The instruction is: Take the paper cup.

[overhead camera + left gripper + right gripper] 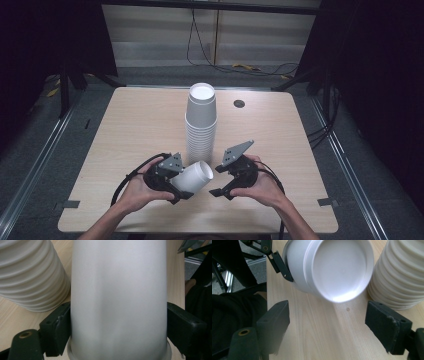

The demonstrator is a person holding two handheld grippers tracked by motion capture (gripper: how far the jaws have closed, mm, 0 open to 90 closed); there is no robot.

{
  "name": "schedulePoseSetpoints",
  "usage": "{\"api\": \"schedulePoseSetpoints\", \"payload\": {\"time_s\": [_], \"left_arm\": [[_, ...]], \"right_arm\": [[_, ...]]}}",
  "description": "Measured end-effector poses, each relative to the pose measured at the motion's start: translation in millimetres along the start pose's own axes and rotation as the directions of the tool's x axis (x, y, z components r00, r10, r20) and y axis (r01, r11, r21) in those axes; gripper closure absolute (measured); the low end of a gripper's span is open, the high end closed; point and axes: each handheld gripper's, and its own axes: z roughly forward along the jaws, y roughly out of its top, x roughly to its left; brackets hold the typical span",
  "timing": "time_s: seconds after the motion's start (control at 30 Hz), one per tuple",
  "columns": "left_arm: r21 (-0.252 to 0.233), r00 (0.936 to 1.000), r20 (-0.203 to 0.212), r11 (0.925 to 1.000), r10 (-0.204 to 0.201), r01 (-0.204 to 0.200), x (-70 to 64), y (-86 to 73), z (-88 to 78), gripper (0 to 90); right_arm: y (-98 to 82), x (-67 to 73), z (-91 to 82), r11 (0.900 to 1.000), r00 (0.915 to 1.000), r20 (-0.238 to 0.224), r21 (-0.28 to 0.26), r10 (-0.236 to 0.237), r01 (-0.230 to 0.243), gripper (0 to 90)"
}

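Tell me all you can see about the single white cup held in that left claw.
The cup is plain white, seemingly paper, with a rolled rim and a recessed flat base. It lies tipped on its side above the table, base toward the right gripper, whose jaws stand open and apart from it. The left gripper clamps its wall near the rim. The cup stack stands just behind.

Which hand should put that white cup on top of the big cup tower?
Probably the left. The left claw is already clamped on the single cup, right beside the stack of cups. The right claw is open with nothing in it, so it would first have to take the cup over.
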Motion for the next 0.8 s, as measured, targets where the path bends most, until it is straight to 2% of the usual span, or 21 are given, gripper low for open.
{"api": "schedulePoseSetpoints", "payload": {"time_s": [0.03, 0.07, 0.17, 0.23, 0.33, 0.4, 0.43, 0.5, 0.6, 0.73, 0.8], "left_arm": [[0.0, 1.0, -0.001, 1.0, 0.001, -0.001, -0.8, -0.1, 1.3, 15.8], [0.017, 0.9999, 0.001, 0.9998, 0.013, -0.013, -1.7, 0.5, 2.8, 15.8], [0.027, 0.9999, -0.004, 0.9995, 0.016, -0.016, -2.2, 0.4, 5.0, 15.8], [0.028, 0.9998, -0.007, 0.9995, 0.016, -0.016, -3.9, 0.4, 7.6, 15.8], [0.046, 0.9995, -0.002, 0.9984, 0.033, -0.033, -7.7, 0.9, 12.3, 15.8], [0.066, 0.9985, 0.002, 0.9964, 0.054, -0.054, -9.0, 1.8, 15.2, 15.8], [0.075, 0.9986, 0.004, 0.9958, 0.052, -0.052, -10.2, 1.9, 16.0, 15.8], [0.075, 0.9982, 0.004, 0.9954, 0.06, -0.06, -11.3, 2.9, 17.1, 15.8], [0.077, 0.998, 0.008, 0.9951, 0.062, -0.062, -11.6, 4.1, 16.6, 15.8], [0.087, 0.9976, 0.011, 0.9938, 0.068, -0.069, -12.5, 4.7, 15.5, 16.1], [0.077, 0.9972, 0.01, 0.9942, 0.075, -0.075, -12.7, 4.9, 15.4, 16.1]], "right_arm": [[0.6, -0.1, 1.4, 1.0, 1.0, -0.001, 0.012, -0.007, 0.007, 19.5], [2.4, 1.1, 4.1, 0.999, 0.9997, 0.005, 0.047, -0.024, 0.024, 16.6], [6.1, 0.9, 5.6, 0.997, 0.999, 0.012, 0.06, -0.044, 0.043, 15.2], [10.2, 2.9, 7.2, 0.993, 0.9965, 0.012, 0.092, -0.082, 0.081, 15.5], [12.8, 6.3, 14.0, 0.985, 0.9947, 0.008, 0.139, -0.102, 0.1, 15.2], [12.6, 6.2, 15.3, 0.983, 0.9945, 0.004, 0.149, -0.105, 0.103, 16.3], [12.0, 6.5, 16.2, 0.982, 0.9943, 0.009, 0.16, -0.106, 0.104, 16.4], [11.3, 6.1, 16.8, 0.981, 0.9938, 0.002, 0.163, -0.111, 0.11, 17.0], [10.8, 6.7, 16.4, 0.978, 0.9933, 0.018, 0.181, -0.114, 0.109, 17.5], [9.3, 3.5, 10.5, 0.982, 0.9942, 0.028, 0.161, -0.104, 0.098, 16.6], [9.4, 2.9, 8.7, 0.981, 0.9936, 0.032, 0.164, -0.108, 0.102, 16.0]]}}
